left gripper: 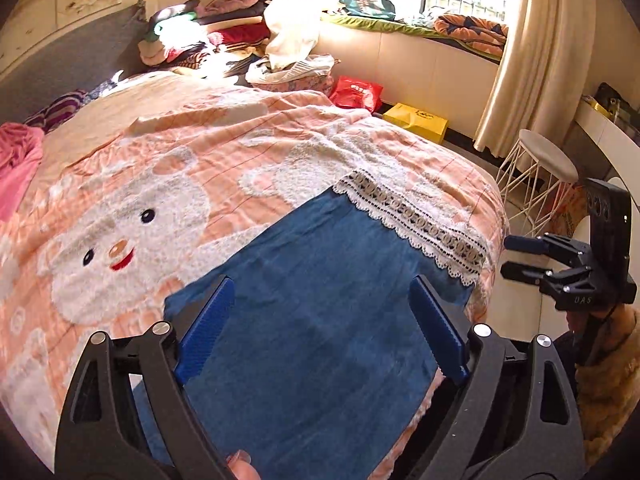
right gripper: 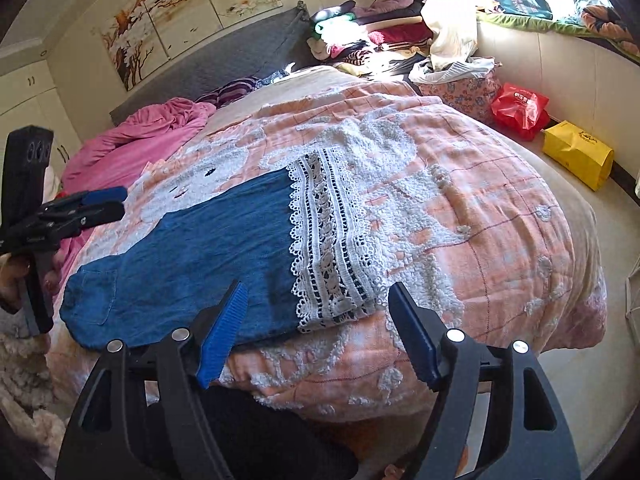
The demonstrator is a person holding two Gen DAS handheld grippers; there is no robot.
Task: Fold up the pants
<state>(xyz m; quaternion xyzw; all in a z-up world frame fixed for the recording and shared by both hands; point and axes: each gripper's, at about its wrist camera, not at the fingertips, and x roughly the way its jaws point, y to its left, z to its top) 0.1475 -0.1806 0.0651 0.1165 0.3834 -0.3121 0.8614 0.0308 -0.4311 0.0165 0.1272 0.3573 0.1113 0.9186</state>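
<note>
The blue denim pants (left gripper: pixel 320 320) (right gripper: pixel 192 264) lie flat on the bed, on a peach blanket (left gripper: pixel 240 148) (right gripper: pixel 480 200) with white bear figures. Their white lace hem (left gripper: pixel 416 216) (right gripper: pixel 328 240) points away from the bed's near edge. My left gripper (left gripper: pixel 320 292) hovers open above the denim with nothing between its blue pads (left gripper: pixel 208 328). My right gripper (right gripper: pixel 316 296) stands open over the lace end near the bed edge, holding nothing. Each shows in the other's view: the right gripper (left gripper: pixel 516 258) off the bed's right side, the left gripper (right gripper: pixel 120 203) at the far left.
A pink cover (right gripper: pixel 140 140) is bunched near the grey headboard (right gripper: pixel 224 52). A pile of clothes (left gripper: pixel 208 36) sits at the far end. A red bag (left gripper: pixel 356 94) and a yellow bag (left gripper: pixel 416 120) are on the floor. A white wire stool (left gripper: pixel 548 156) stands by the curtain (left gripper: pixel 520 60).
</note>
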